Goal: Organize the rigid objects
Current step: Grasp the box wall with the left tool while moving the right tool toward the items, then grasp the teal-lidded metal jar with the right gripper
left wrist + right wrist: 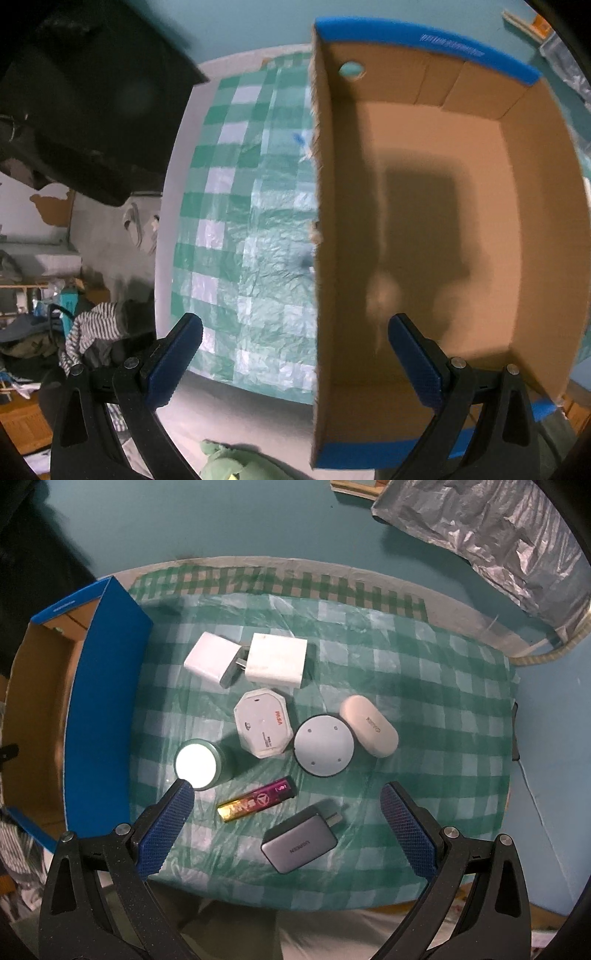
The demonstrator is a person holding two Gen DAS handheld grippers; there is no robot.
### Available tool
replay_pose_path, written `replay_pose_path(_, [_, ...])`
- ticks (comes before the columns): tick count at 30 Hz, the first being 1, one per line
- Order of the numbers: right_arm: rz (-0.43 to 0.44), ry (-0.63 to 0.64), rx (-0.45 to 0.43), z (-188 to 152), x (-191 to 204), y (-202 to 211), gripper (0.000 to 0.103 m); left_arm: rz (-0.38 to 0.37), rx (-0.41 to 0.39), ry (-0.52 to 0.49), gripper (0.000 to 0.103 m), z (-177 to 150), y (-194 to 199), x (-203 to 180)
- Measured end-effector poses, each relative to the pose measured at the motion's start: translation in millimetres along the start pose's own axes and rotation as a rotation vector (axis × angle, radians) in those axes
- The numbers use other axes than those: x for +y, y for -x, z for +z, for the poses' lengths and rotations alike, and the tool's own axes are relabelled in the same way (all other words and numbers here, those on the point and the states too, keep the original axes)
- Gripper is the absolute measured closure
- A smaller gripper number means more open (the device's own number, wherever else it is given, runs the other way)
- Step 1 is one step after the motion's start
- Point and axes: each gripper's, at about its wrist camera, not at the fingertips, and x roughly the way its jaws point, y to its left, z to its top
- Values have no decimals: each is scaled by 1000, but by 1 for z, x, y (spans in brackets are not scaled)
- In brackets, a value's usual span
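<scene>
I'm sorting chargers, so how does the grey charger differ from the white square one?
The grey charger is dark metallic with printed lettering and lies nearest the right gripper; the white square charger is plain and lies farther back. Both rest flat on the checked cloth.

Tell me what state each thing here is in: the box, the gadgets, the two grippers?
Box: open, empty.
Left gripper: open, holding nothing.
Right gripper: open, holding nothing.
Two white chargers: lying flat, touching.
Grey charger: flat, prongs out.
Green can: upright.
Lighter: lying on its side.
Earbud case: closed.
Round disc: lying flat.
</scene>
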Motion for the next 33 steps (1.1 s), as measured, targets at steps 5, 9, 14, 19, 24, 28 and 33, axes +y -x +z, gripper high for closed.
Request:
replay_pose_path(5, [-6,10,-12,3,5,1,2,-15,49,-17,45,1,-19,-4])
replay_pose_path(9, [-10,5,4,3,5,-5,2,-40,75,-40,73,-3,-29,-8])
replay_pose_path(14, [-12,2,20,0,6,-11,2,55,8,-194,85,-9,-22,-32])
replay_pose_path(19, [-16,8,31,-2,10,-14,2,76,-50,-303,85,-11,-18,-44])
replay_pose_path(24, [-20,17,23,-4,16,-10,2,72,-104,-376,86,-16,-15,-47])
replay_pose_path(28, [-25,20,25,-5,19,-10,2,81,-126,-424,85,-22,-10,-54])
replay_pose_path(33, [-28,19,26,-7,21,-9,2,116,-132,-404,77,-25,-10,-55])
